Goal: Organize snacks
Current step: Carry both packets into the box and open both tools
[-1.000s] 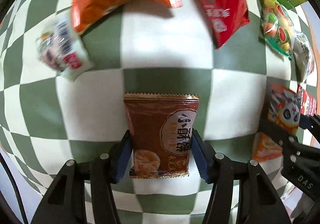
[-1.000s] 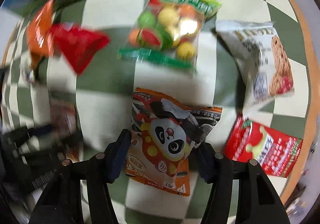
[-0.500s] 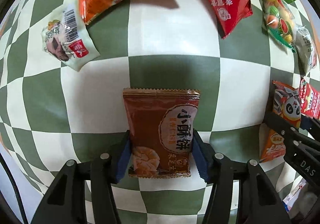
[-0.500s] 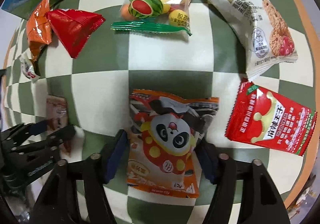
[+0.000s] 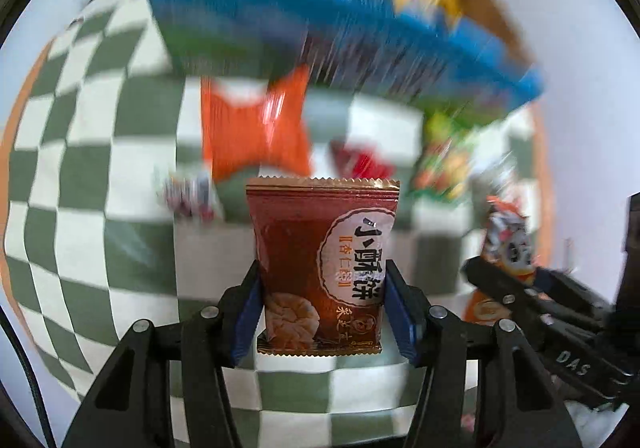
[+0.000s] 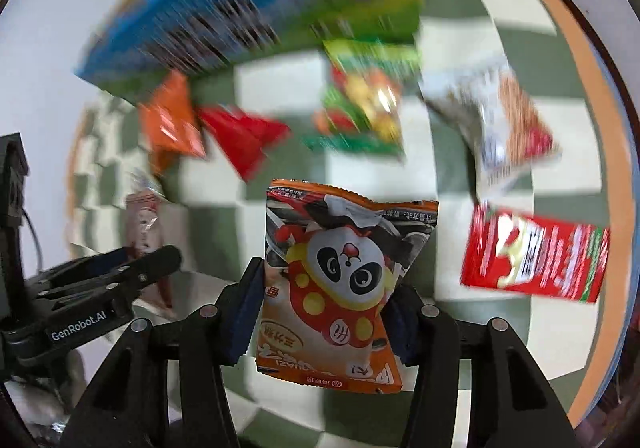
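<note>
My left gripper (image 5: 322,308) is shut on a brown biscuit packet (image 5: 322,260) and holds it up above the checked tablecloth (image 5: 92,184). My right gripper (image 6: 324,312) is shut on an orange panda snack bag (image 6: 340,280), also lifted off the cloth. The right gripper with the panda bag shows at the right of the left wrist view (image 5: 508,260). The left gripper shows at the left of the right wrist view (image 6: 120,276). Both views are blurred by motion.
A blue and green carton (image 5: 320,28) with snacks inside stands at the back; it also shows in the right wrist view (image 6: 248,8). On the cloth lie an orange bag (image 5: 256,128), a red packet (image 6: 244,136), a fruit-candy bag (image 6: 364,104), a white cereal bar bag (image 6: 504,128) and a red snack packet (image 6: 532,260).
Both grippers have lifted their packets off the cloth and tilted up, so the carton at the back has come into view. The snacks on the cloth now look farther away.
</note>
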